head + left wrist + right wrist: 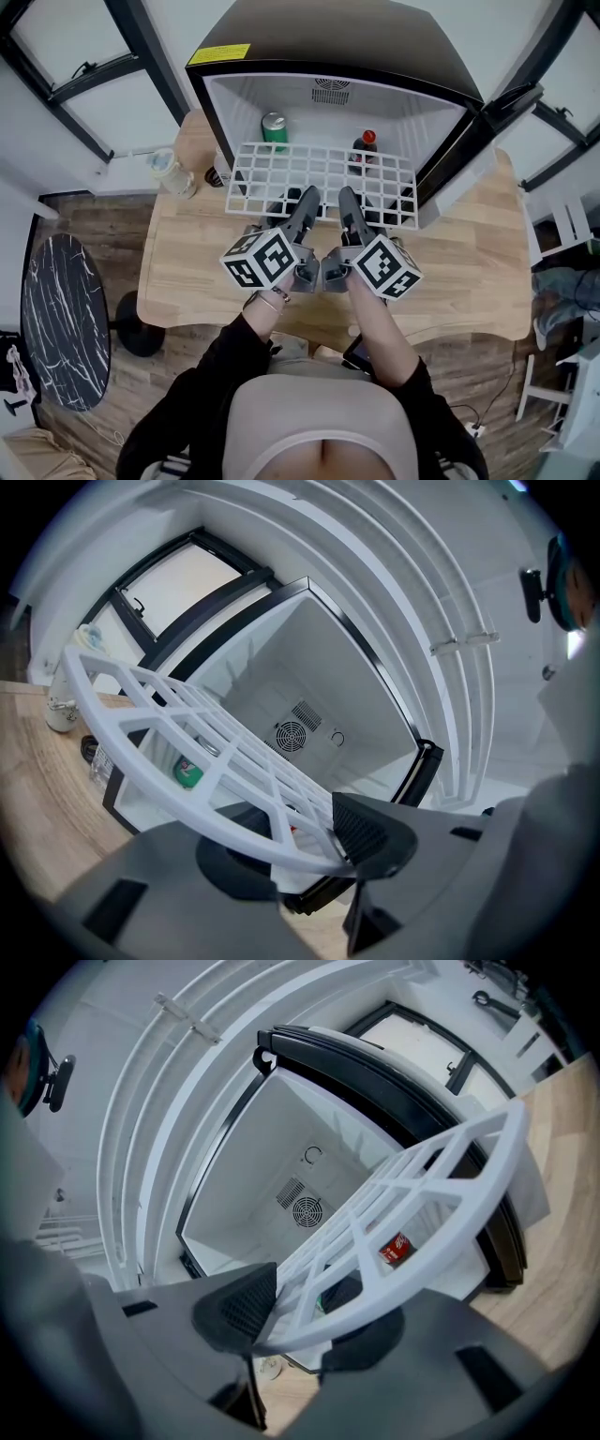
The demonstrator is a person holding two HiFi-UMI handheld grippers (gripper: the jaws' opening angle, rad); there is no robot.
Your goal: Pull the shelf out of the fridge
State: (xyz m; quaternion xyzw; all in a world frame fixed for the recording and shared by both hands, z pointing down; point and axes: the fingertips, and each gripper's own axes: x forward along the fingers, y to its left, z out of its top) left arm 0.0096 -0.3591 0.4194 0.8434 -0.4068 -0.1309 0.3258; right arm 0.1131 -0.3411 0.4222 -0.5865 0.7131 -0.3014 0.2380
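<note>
Where the wooden desk (469, 281) ends on the left, a dark marble side table (61, 319) stands on the floor. A pale jar (173, 173) and a dark can (216, 175) sit on the desk just beside the fridge (337, 56). Only the head view takes all of this in.

That view also shows the white shelf (319, 178) held level in front of the open fridge and above the desk, with its back edge at the fridge mouth. Whether that edge still rests inside I cannot tell.

The left gripper view looks along the left claw (300, 850), whose jaws are clamped on the shelf's front rim, ribbed pad on one face and the other jaw on the opposite face. Through the grid it shows a green can (187, 772) on the fridge floor and a round fan vent (291, 735) on the back wall, which is much plainer here than from above.

The right claw (295, 1321) grips the same rim just beside the left one, its pad pressed to the plastic. Its view catches a red-labelled drink (396, 1249) through the bars, and the head view shows only that drink's red cap. The open door (469, 169) stands at the far right.
</note>
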